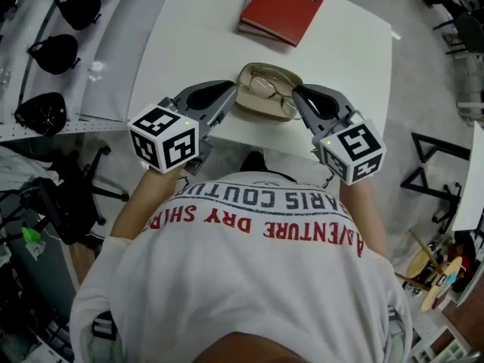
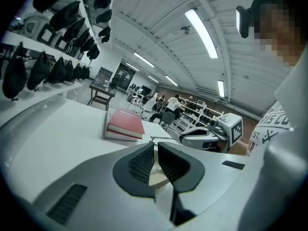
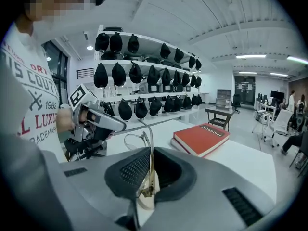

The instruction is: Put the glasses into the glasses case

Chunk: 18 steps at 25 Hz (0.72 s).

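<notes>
Open beige glasses case (image 1: 253, 106) at the near edge of the counter (image 1: 204, 29), with the glasses (image 1: 268, 88) inside its outline. Left tongs (image 2: 155, 146) pressed on the case's left rim. Right tongs (image 3: 151, 150) pinching the glasses' temple at the case's right end. Red book (image 1: 283, 6) lies beyond.

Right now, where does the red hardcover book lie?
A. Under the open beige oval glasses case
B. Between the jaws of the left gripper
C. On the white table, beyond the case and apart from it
C: the red hardcover book lies flat on the far side of the white table, with bare tabletop between it and the open beige oval glasses case.
</notes>
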Motion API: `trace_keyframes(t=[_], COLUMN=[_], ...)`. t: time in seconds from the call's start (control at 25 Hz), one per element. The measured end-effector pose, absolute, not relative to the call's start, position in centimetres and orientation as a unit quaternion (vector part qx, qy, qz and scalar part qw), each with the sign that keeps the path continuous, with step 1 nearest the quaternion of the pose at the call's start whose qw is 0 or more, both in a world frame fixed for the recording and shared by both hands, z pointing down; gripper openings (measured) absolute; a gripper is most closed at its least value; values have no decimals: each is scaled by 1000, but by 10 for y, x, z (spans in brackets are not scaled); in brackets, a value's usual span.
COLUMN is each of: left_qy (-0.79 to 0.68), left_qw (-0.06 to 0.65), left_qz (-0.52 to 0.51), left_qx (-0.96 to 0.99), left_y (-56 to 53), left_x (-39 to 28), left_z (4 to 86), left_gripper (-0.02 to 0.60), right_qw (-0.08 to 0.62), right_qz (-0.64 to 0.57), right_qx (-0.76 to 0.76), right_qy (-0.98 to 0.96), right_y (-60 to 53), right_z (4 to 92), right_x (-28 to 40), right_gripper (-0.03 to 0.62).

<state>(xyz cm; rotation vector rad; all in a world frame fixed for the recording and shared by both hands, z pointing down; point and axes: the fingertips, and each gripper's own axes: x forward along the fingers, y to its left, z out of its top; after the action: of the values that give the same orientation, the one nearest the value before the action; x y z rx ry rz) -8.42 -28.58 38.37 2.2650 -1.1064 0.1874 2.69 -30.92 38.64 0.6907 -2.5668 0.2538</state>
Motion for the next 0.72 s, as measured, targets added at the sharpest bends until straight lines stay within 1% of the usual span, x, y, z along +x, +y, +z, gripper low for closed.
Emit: trace_keyframes(t=[0.44, 0.72], left_qy=[-455, -481], left_qw=[329, 347], left_qz=[88, 93], left_qx=[823, 800], left_y=[-292, -297], left_x=[-101, -114], left_z=[413, 435], left_gripper=[46, 46], right_qw=[284, 301], right_qz=[94, 110], right_qx=[187, 152], right_qy=[-936, -935], right_y=[-318, -324], right_z=[435, 465], right_x=[13, 3], right_gripper=[37, 37])
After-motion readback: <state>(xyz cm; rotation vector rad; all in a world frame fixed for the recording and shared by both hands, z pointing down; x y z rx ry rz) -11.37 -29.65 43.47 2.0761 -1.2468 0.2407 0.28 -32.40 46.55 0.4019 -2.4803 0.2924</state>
